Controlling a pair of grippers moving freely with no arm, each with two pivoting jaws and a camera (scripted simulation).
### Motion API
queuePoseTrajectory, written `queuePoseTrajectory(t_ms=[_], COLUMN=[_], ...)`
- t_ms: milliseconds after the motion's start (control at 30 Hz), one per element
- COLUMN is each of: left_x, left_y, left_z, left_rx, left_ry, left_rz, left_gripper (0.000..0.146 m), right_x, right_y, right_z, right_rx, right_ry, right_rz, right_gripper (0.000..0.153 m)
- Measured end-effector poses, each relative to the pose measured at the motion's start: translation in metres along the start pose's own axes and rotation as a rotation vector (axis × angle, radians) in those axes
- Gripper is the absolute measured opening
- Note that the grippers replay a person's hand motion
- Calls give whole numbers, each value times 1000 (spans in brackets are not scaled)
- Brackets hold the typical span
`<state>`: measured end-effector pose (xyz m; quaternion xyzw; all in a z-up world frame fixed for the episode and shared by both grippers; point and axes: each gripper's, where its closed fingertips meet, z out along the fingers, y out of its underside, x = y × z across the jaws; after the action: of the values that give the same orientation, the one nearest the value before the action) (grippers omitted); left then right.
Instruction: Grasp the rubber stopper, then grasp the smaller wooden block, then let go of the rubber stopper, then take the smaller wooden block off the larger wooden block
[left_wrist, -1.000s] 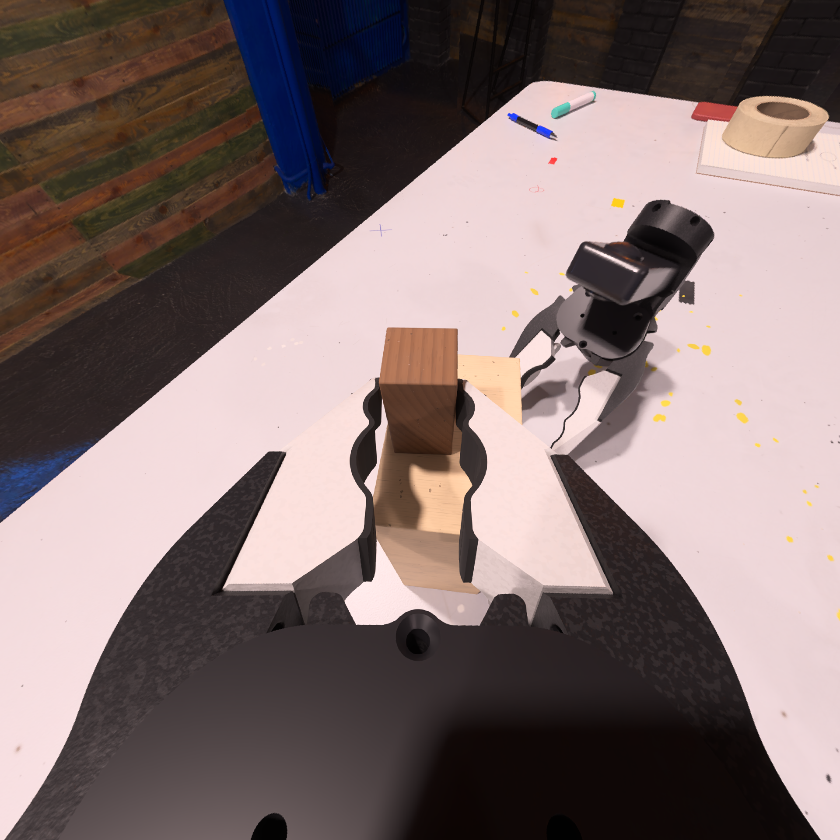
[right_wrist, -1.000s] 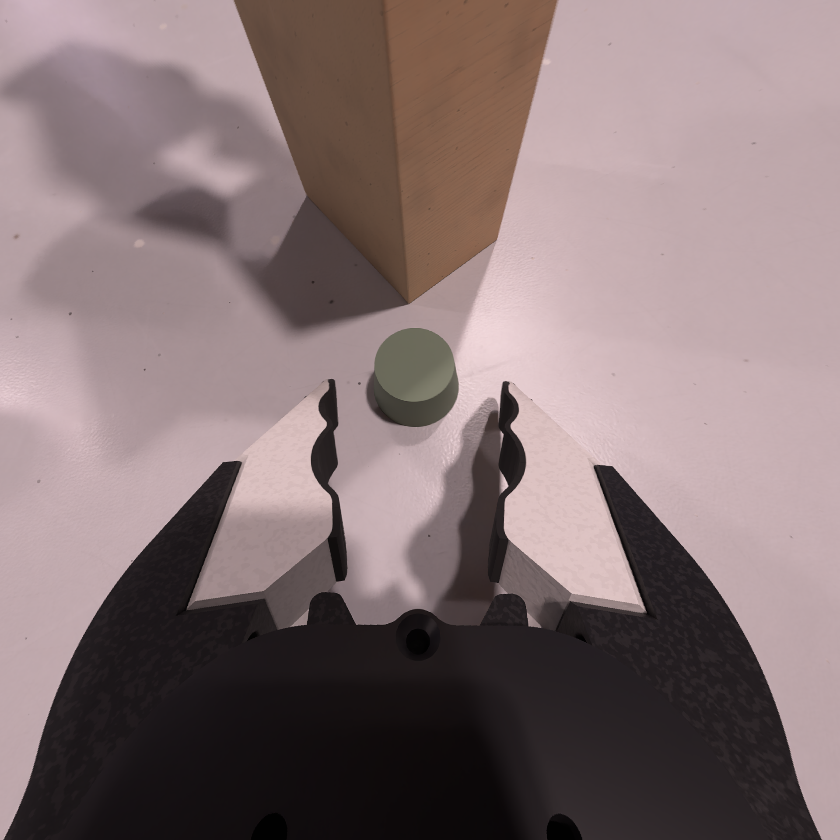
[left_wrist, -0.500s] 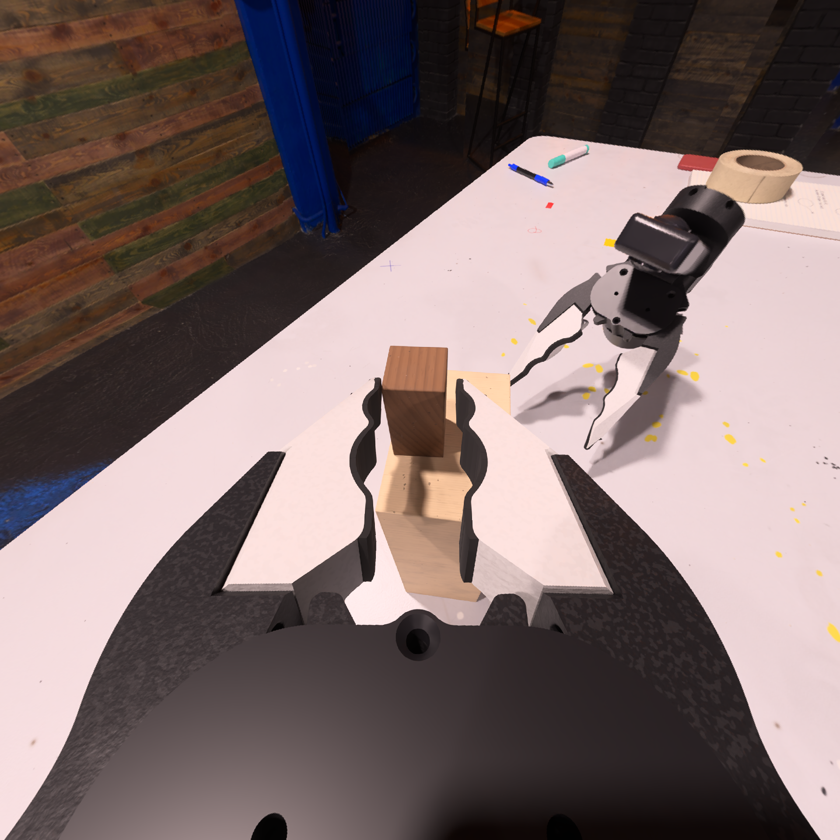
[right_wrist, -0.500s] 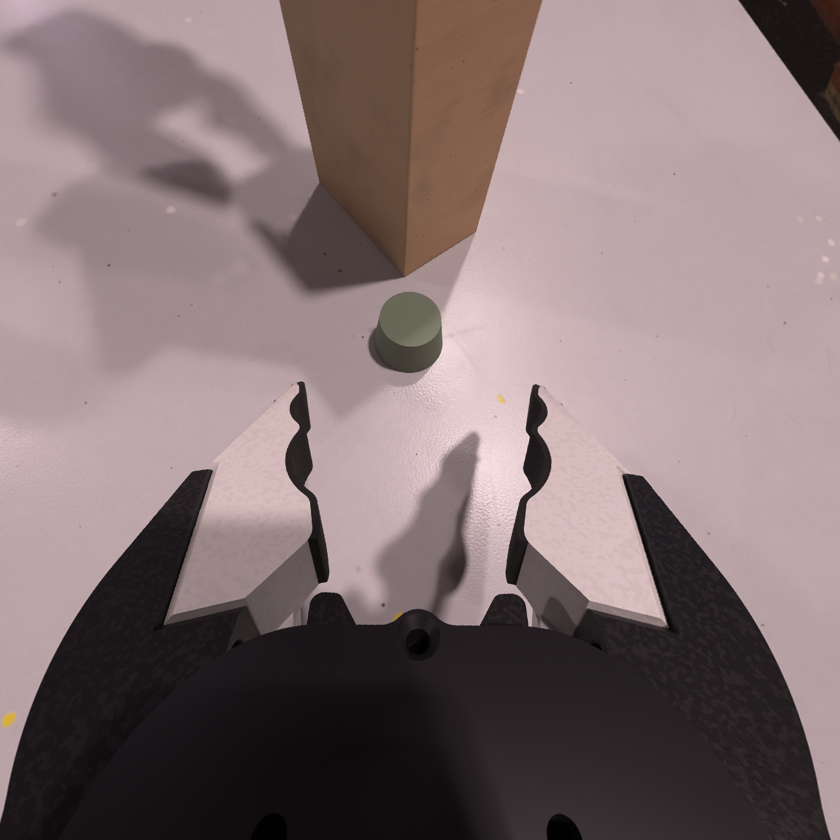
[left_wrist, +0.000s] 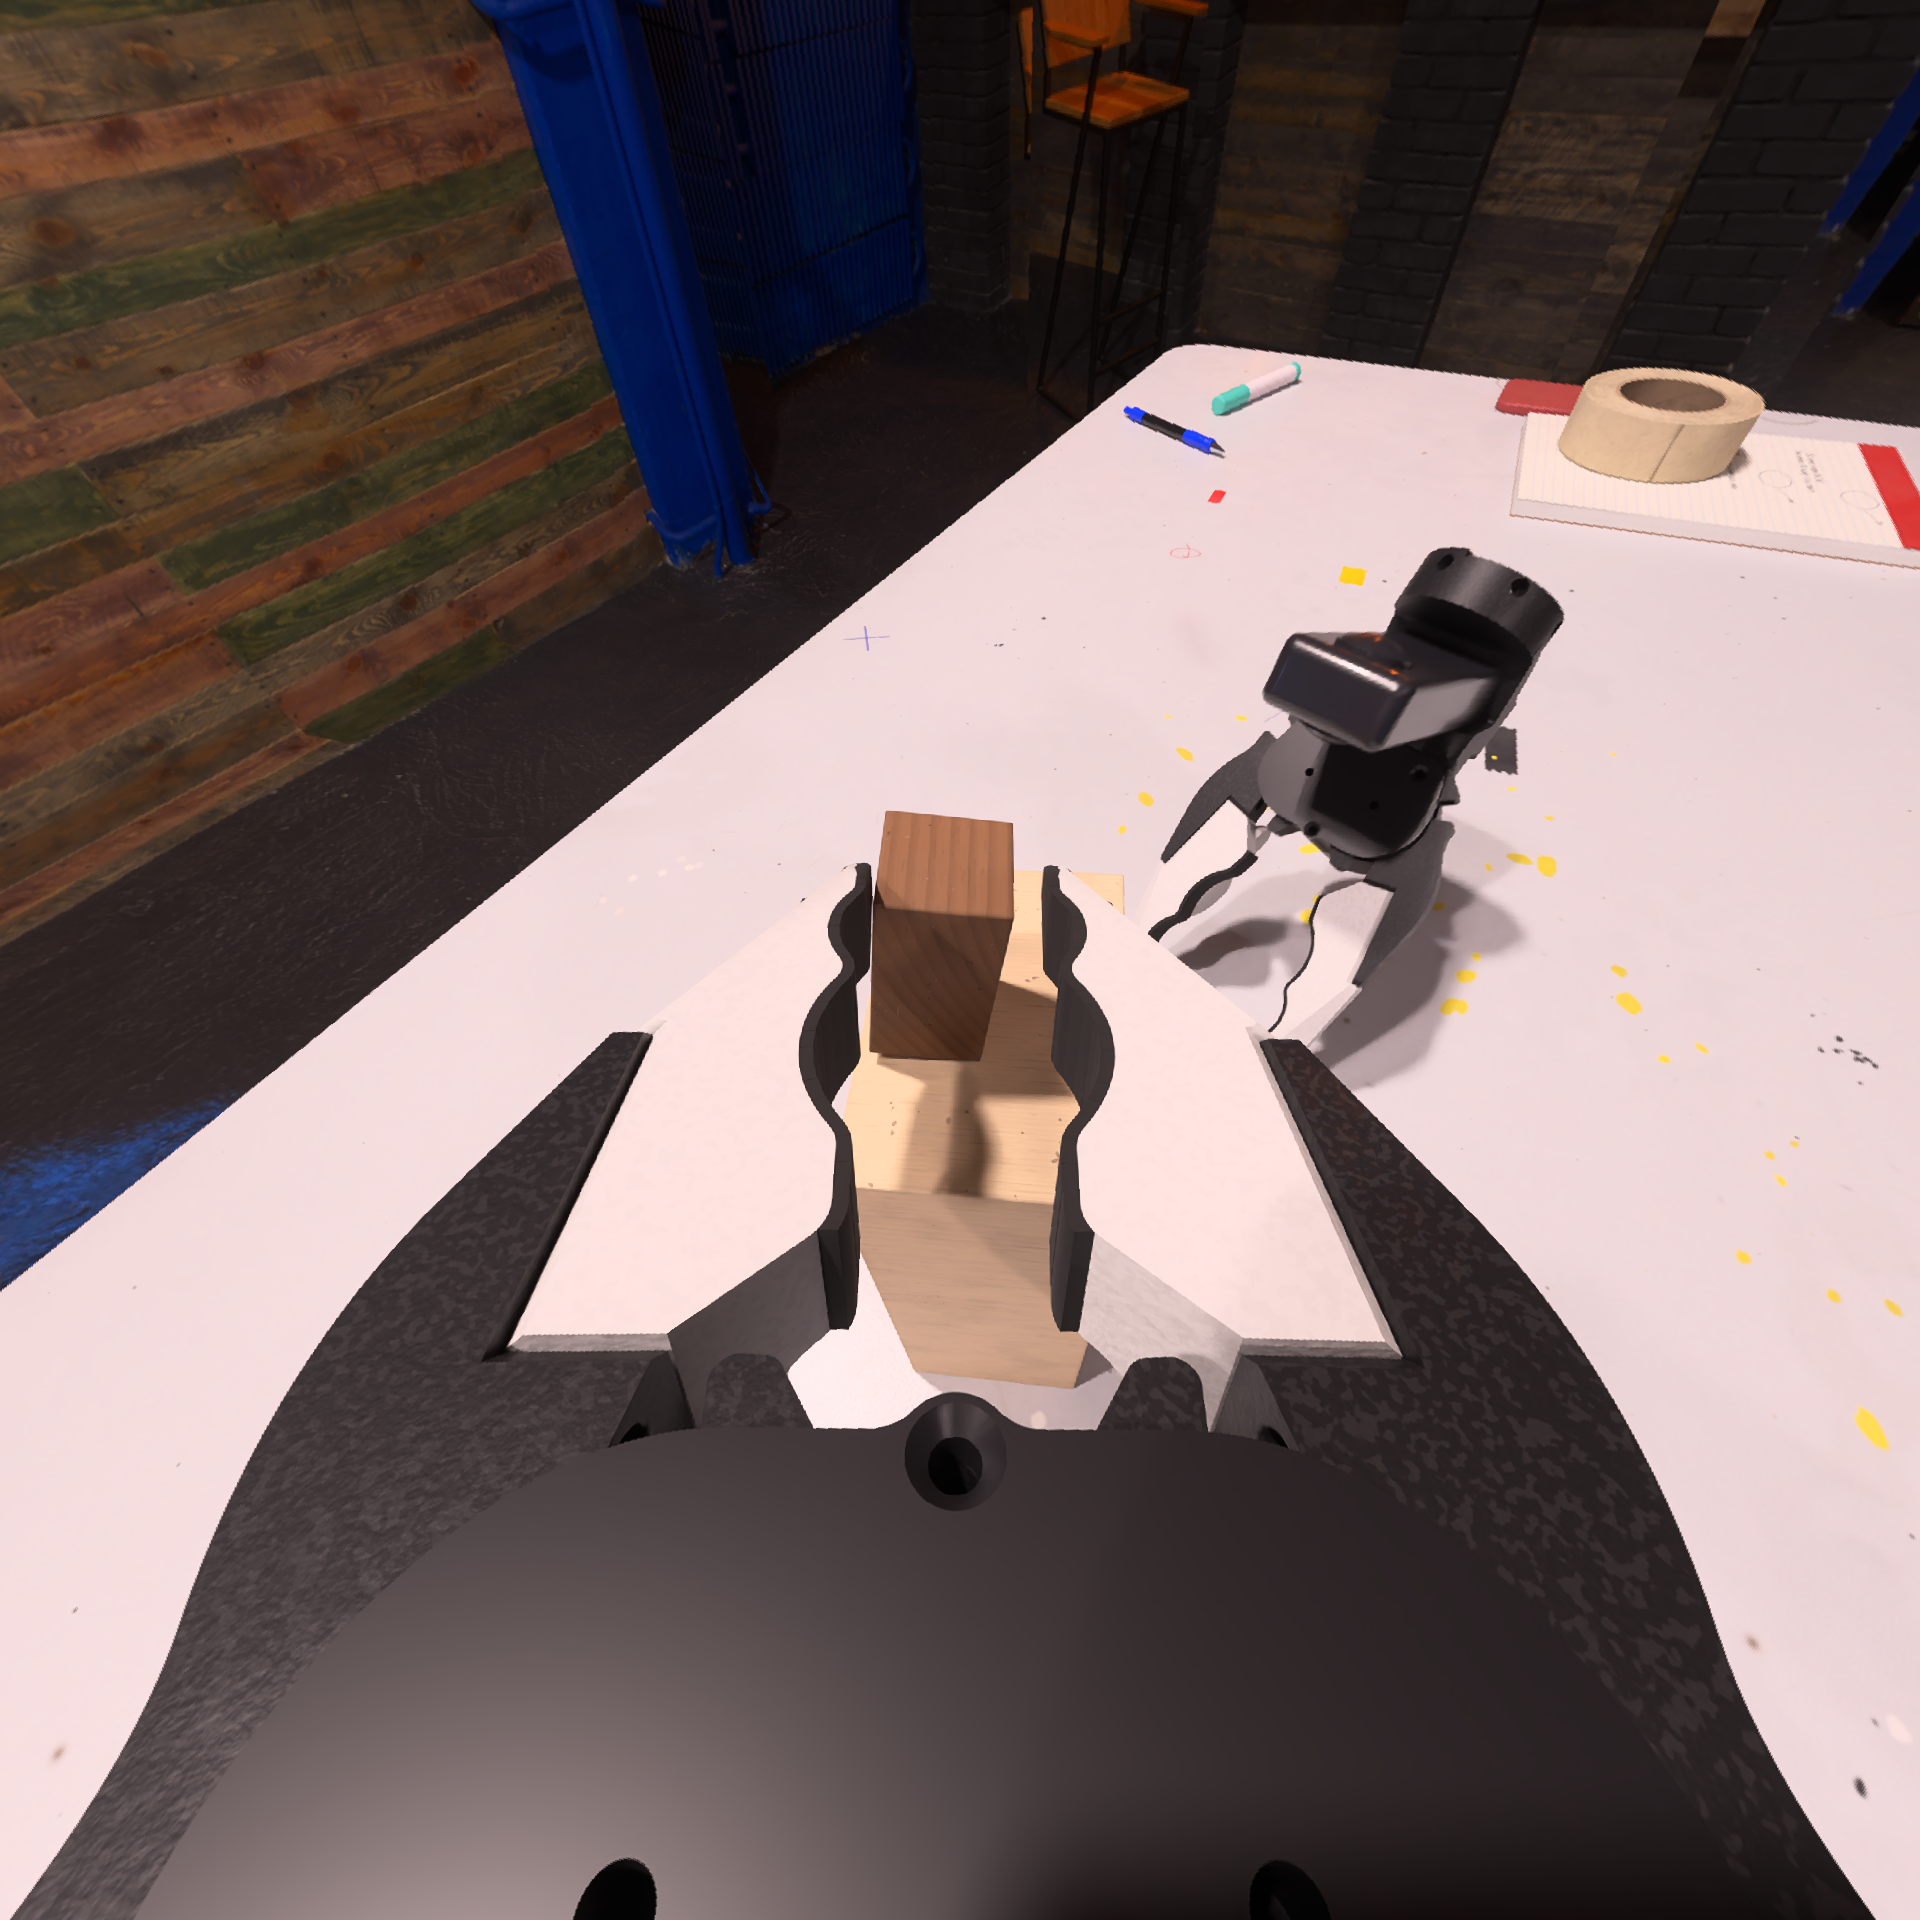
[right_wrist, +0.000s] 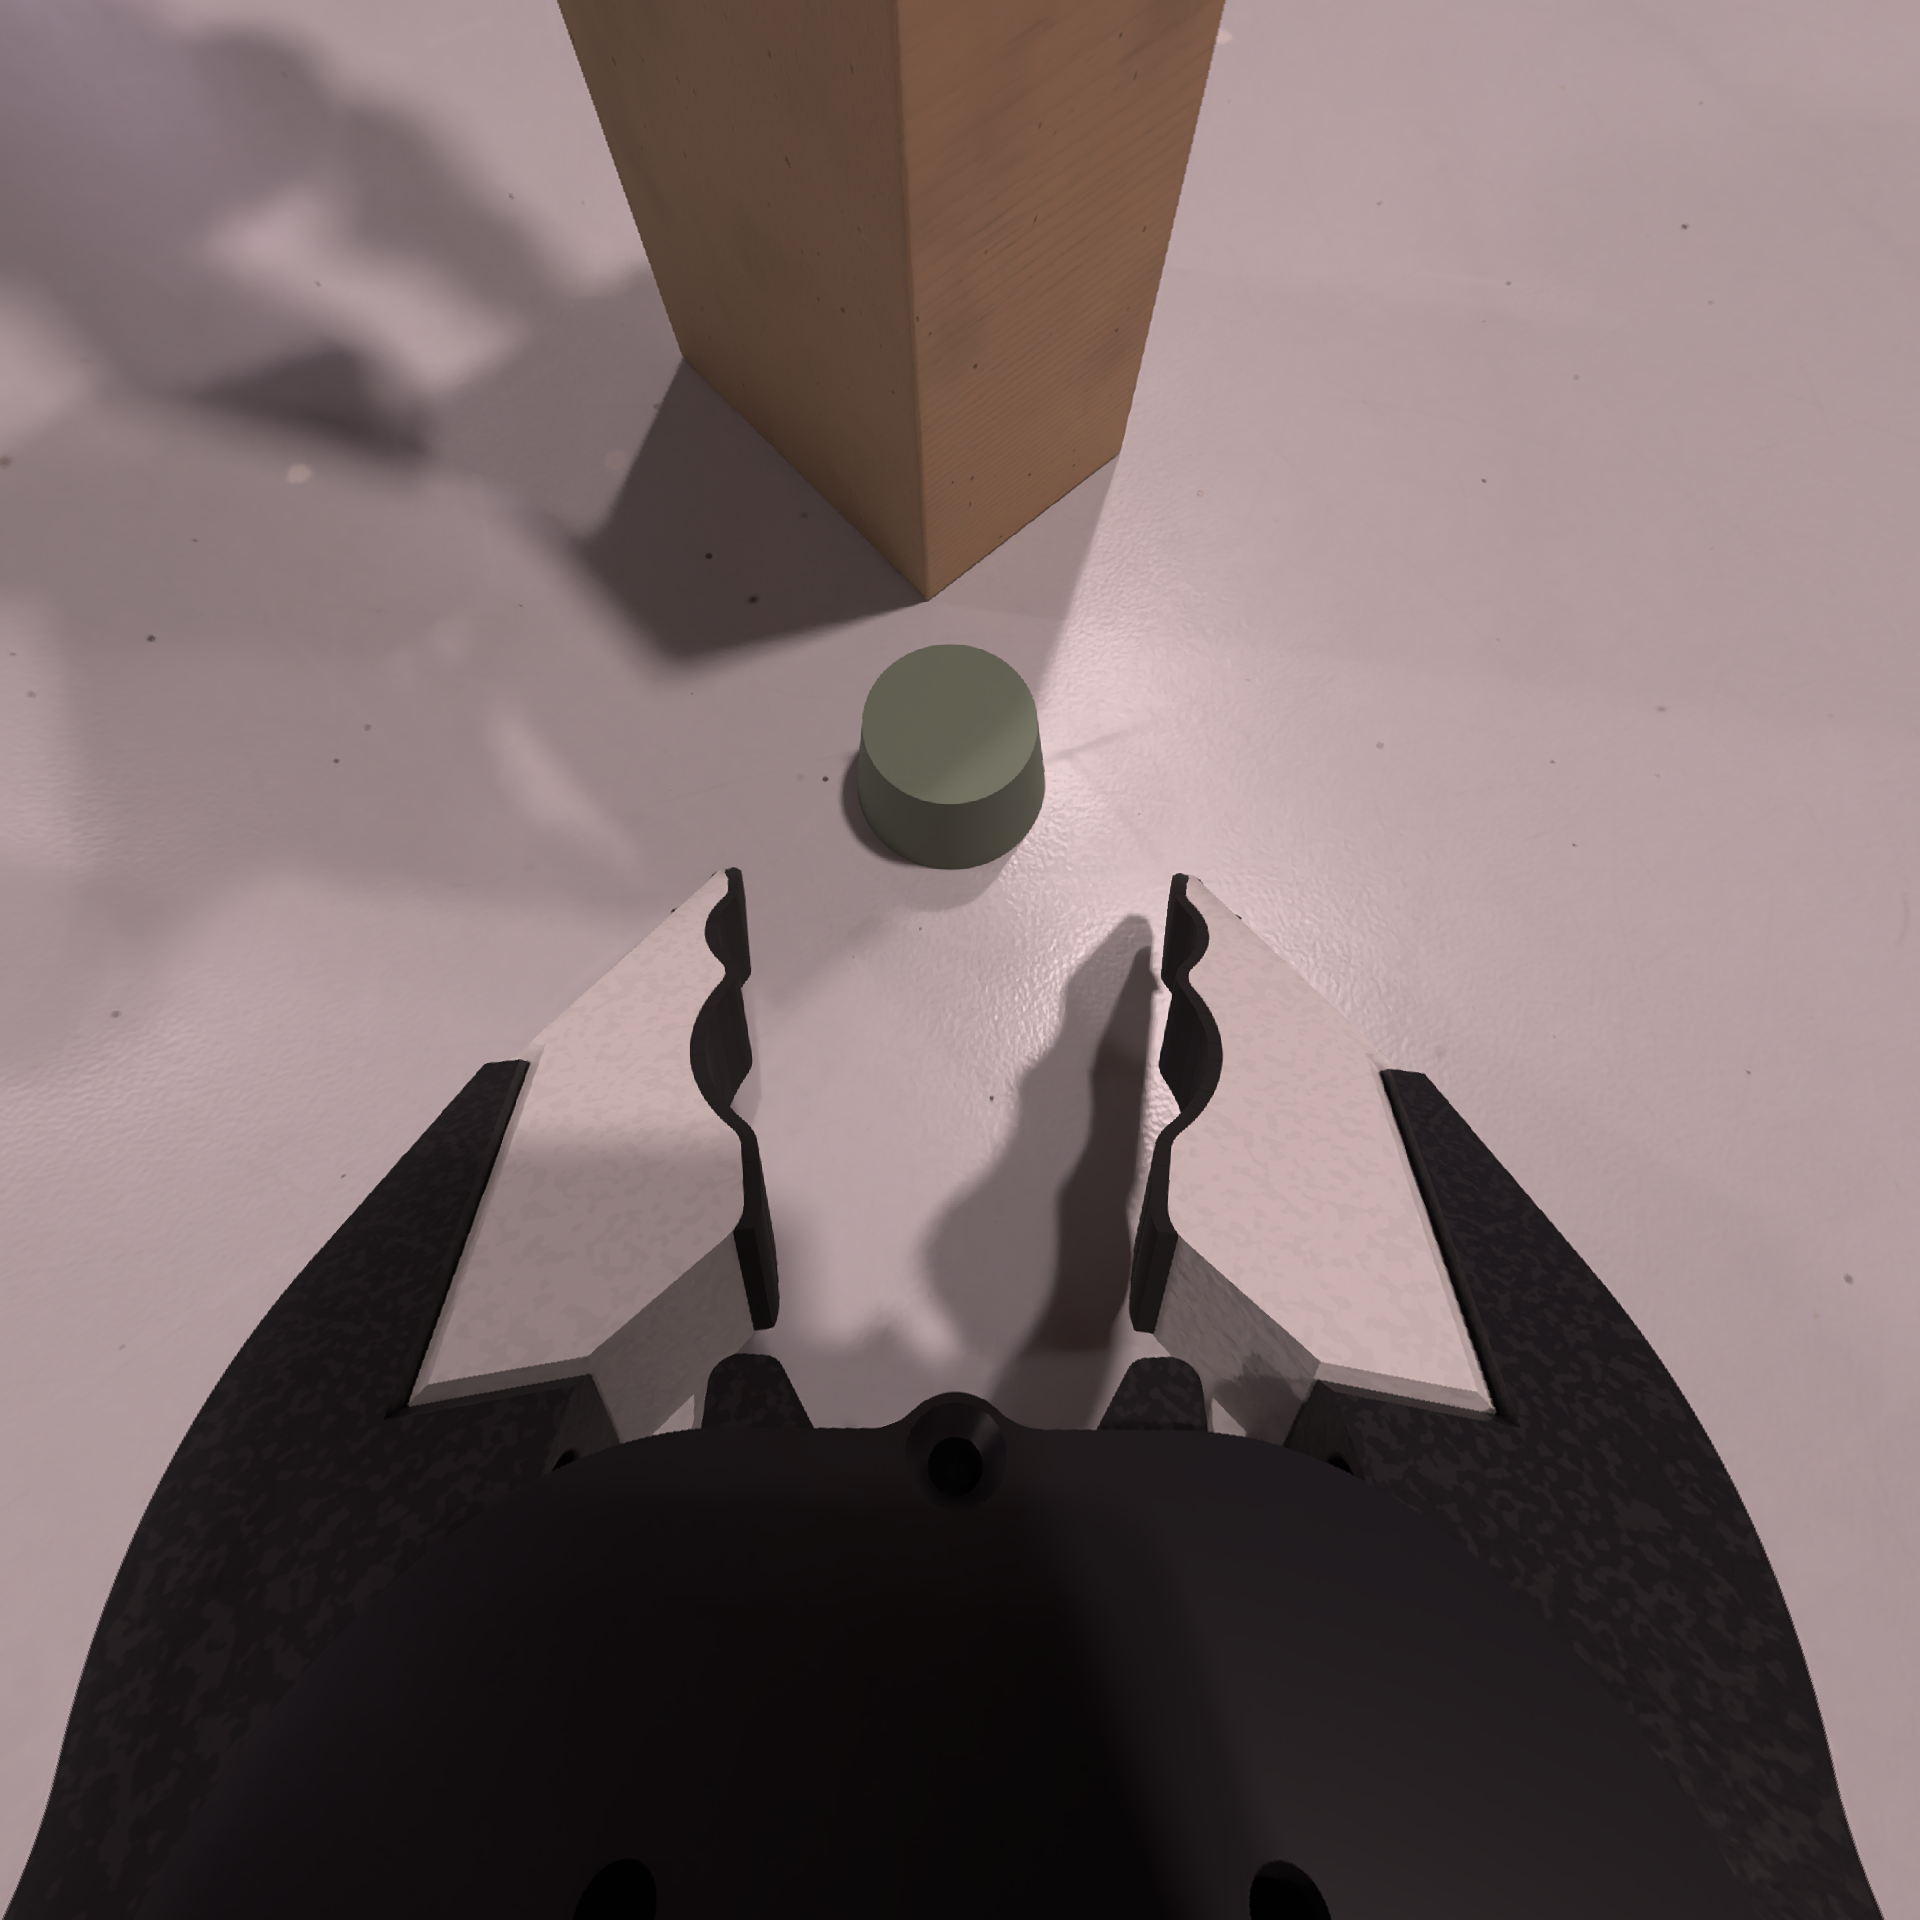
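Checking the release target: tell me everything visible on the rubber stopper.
The rubber stopper is a small, dull olive-green tapered plug with a matte, rubbery look. It stands upright on the white table, its flat round face up. Nothing grips it: the right gripper is open, fingertips just short of it. The larger wooden block stands close behind, not touching.

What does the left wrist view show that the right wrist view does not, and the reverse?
Only the left wrist view shows the smaller wooden block standing on the larger wooden block between the open left gripper, plus a tape roll, pens and the room beyond the table. Only the right wrist view shows the rubber stopper, free on the table ahead of the open fingertips. Both show the larger block and the right gripper.
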<state>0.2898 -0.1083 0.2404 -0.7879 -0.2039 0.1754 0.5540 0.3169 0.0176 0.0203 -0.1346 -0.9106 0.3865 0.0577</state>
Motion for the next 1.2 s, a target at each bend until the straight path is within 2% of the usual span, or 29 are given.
queuePoseTrajectory(t_ms=[167, 333, 600, 767, 1033, 1200], left_x=[1, 3, 5, 5, 7, 9], left_y=[0, 2, 4, 5, 7, 7], left_z=[2, 6, 9, 12, 15, 16], left_rx=[-4, -14, -26, -35, -49, -56], left_ry=[4, 10, 11, 14, 22, 29], left_rz=[3, 5, 14, 17, 22, 28], left_gripper=[33, 33, 33, 33, 33, 34], right_x=[1, 1, 2, -1, -1, -2], right_y=[3, -3, -7, -10, -11, -13], right_z=[13, 19, 22, 25, 26, 29], right_rx=[-34, -28, -23, -19, -22, -23], right_ry=[9, -7, -8, -21, -20, -41], right_rz=[-19, -29, -26, -35, -41, -62], right_gripper=[76, 66, 59, 47, 54, 53])
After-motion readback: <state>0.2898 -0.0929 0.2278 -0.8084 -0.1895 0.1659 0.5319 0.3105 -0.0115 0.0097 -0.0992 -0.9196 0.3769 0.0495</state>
